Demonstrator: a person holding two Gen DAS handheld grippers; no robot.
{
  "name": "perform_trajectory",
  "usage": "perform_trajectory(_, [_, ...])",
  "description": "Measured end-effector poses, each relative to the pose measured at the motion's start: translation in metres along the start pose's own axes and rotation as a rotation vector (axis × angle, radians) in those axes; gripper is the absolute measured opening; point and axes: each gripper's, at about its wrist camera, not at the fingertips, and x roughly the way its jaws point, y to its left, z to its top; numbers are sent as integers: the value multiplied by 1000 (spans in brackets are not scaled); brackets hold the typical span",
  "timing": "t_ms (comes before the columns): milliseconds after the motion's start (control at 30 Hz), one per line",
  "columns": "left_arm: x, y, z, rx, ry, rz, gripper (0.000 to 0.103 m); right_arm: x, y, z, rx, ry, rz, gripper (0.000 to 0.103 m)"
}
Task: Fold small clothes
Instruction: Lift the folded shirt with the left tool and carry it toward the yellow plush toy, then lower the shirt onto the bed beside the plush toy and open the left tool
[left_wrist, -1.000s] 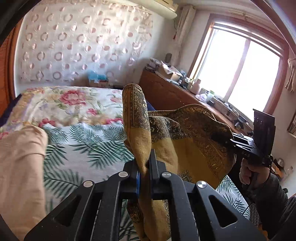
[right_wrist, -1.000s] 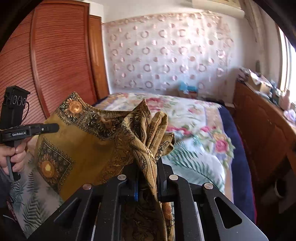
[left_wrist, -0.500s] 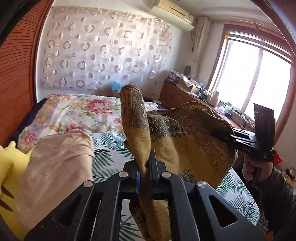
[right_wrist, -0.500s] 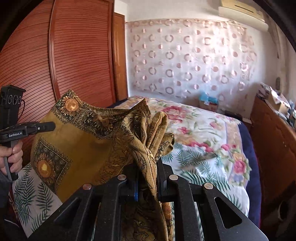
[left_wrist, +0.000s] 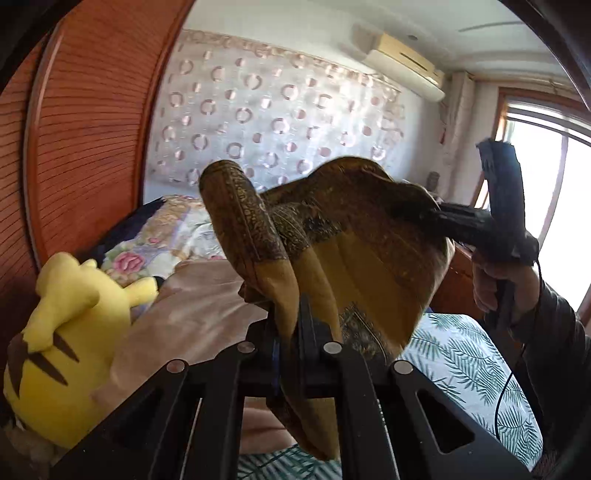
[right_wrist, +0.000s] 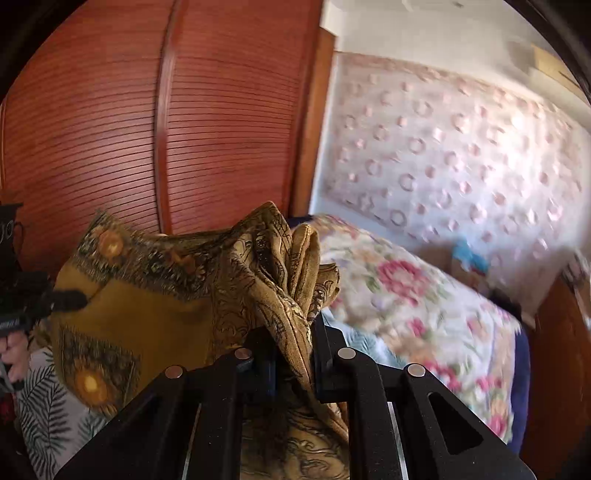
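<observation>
A mustard-yellow patterned cloth (left_wrist: 354, 258) with dark ornate borders hangs in the air above the bed, held by both grippers. My left gripper (left_wrist: 290, 332) is shut on a bunched edge of it, and folds stand up above the jaws. My right gripper (right_wrist: 293, 343) is shut on another gathered part of the same cloth (right_wrist: 155, 306). In the left wrist view the right gripper (left_wrist: 443, 218) bites the cloth's far edge, with a hand (left_wrist: 498, 291) on its handle. In the right wrist view the left gripper (right_wrist: 70, 299) pinches the cloth at the far left.
A bed with a palm-leaf sheet (left_wrist: 461, 354) and a floral quilt (right_wrist: 413, 295) lies below. A yellow plush toy (left_wrist: 62, 350) and a beige folded cloth (left_wrist: 192, 317) sit at left. A wooden slatted wardrobe (right_wrist: 184, 129) stands close by. A patterned curtain (left_wrist: 277, 122) covers the far wall.
Both views have swung left toward the wardrobe with the cloth still held between the grippers. The plush toy and beige cloth have come into the left wrist view.
</observation>
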Motion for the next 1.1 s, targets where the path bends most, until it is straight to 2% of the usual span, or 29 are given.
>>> perform_trajectory(167, [4, 28, -19, -69, 22, 56, 8, 56, 14, 21, -91, 7, 46, 14])
perform_trajectory(333, [-1, 42, -31, -110, 35, 82, 8, 103, 28, 33, -118, 28, 92, 14])
perform_trajectory(467, [4, 42, -34, -91, 61, 136, 8, 127, 30, 39, -111, 43, 110, 15])
perform_trajectory(533, [7, 43, -38, -94, 74, 166, 8, 138, 23, 39, -80, 69, 86, 18])
perform_trajectory(600, [8, 44, -41, -102, 83, 175, 8, 146, 24, 44, -46, 78, 80, 30])
perform_trajectory(633, [9, 45, -43, -108, 89, 176, 8, 147, 20, 44, -42, 80, 78, 32])
perform_trajectory(700, [10, 47, -46, -116, 100, 187, 8, 150, 19, 48, -36, 60, 48, 39])
perform_trajectory(800, [13, 52, -48, -114, 112, 197, 8, 133, 15, 43, -3, 2, 19, 52])
perform_trajectory(867, [14, 52, -48, -110, 115, 207, 8, 130, 9, 37, 8, 7, 27, 56])
perform_trajectory(1000, [14, 51, -49, -96, 118, 217, 8, 144, 9, 16, 18, 109, 97, 56])
perform_trajectory(1100, [14, 52, -49, -90, 122, 216, 15, 163, 12, 0, 18, 171, 108, 56])
